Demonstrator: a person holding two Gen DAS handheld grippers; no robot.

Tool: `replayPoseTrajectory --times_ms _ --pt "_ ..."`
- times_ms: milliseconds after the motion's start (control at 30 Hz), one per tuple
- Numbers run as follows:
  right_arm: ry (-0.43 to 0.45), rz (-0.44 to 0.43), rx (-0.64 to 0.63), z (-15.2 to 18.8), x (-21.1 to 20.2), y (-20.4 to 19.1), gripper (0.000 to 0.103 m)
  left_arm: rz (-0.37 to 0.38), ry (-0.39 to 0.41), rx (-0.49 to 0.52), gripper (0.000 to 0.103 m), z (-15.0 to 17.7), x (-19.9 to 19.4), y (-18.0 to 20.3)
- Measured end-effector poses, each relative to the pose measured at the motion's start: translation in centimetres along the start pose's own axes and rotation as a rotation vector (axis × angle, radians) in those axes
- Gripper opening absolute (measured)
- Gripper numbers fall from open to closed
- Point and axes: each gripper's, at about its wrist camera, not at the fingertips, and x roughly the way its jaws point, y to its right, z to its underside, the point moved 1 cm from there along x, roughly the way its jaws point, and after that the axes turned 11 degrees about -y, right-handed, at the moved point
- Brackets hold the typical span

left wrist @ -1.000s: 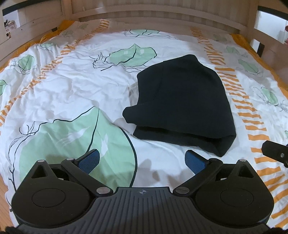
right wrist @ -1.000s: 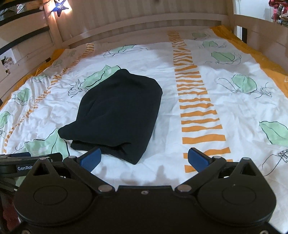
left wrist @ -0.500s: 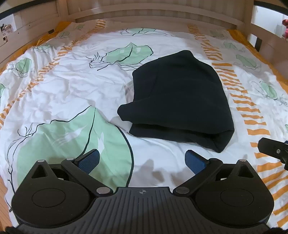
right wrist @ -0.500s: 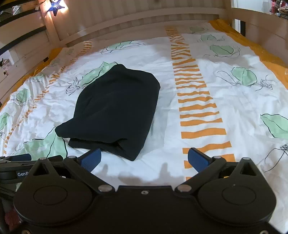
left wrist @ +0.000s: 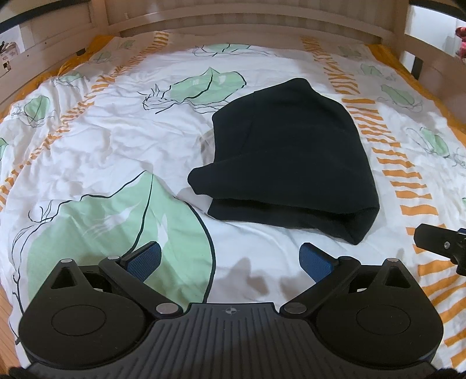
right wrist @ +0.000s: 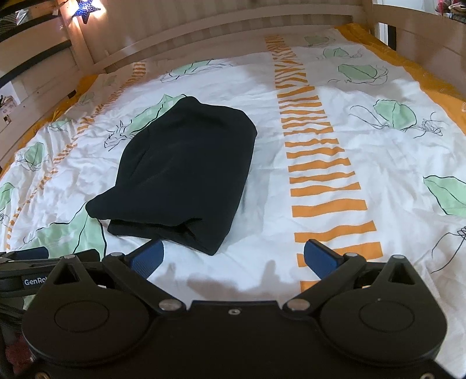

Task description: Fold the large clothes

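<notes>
Left gripper (left wrist: 230,258): spread wide, holding nothing. Blue fingertips (left wrist: 145,258) poised above the duvet cover (left wrist: 96,151), short of the garment and clear of it. Positioned over the large green leaf print (left wrist: 116,221) on the near left of the bed.

Right gripper (right wrist: 233,256): spread wide, holding nothing. Left blue fingertip (right wrist: 147,256) just beside the near folded edge of the garment; contact cannot be told. Right fingertip over an orange striped band (right wrist: 320,163) of the cover.

Black garment (left wrist: 291,157): folded into a compact stack, lying flat on the duvet cover near the middle of the bed. Layered near edge facing both cameras, with a thick rounded fold at the near right corner. One rounded flap projecting to the left at the near end. In the right wrist view, same garment (right wrist: 186,169) lying left of the orange band, not touching it.

Duvet cover: white, wrinkled, printed with green leaves, thin dark line drawings and orange striped bands. Orange fabric visible along the outer edges.

Bed frame (left wrist: 233,17): light wood, slatted headboard at the far end, side rails on both sides.

Star-shaped light (right wrist: 86,7): blue, lit, at the far left corner post in the right wrist view.

Part of the right gripper's black body visible at the right edge of the left wrist view, beside the garment's near right corner.
</notes>
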Motion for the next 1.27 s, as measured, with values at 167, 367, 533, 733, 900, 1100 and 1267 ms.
replayPoseTrajectory --times_ms 167,367,533,733,900,1100,1267 --pt "-0.003 -0.002 0.001 -0.01 0.09 -0.04 0.102 0.001 -0.001 0.001 0.103 0.0 0.05 0.02" --pt "-0.009 -0.003 -0.003 0.06 0.27 -0.21 0.102 -0.002 -0.001 0.003 0.103 0.0 0.15 0.01" --pt "-0.017 -0.006 -0.004 0.07 0.44 -0.18 0.102 -0.002 -0.001 0.001 0.103 0.0 0.13 0.0" --pt "-0.019 -0.008 -0.007 0.01 0.52 -0.22 0.102 -0.002 -0.001 0.002 0.102 0.01 0.15 -0.01" --pt "-0.019 -0.007 -0.008 -0.02 0.53 -0.21 0.102 -0.003 -0.002 0.001 0.102 0.01 0.12 0.05" --pt "-0.026 -0.009 -0.009 0.04 0.77 -0.33 0.102 -0.004 -0.004 0.004 0.102 0.08 0.28 -0.05" --pt "-0.032 -0.012 -0.006 0.03 1.0 -0.23 0.102 -0.003 -0.002 0.003 0.102 0.07 0.39 -0.11"
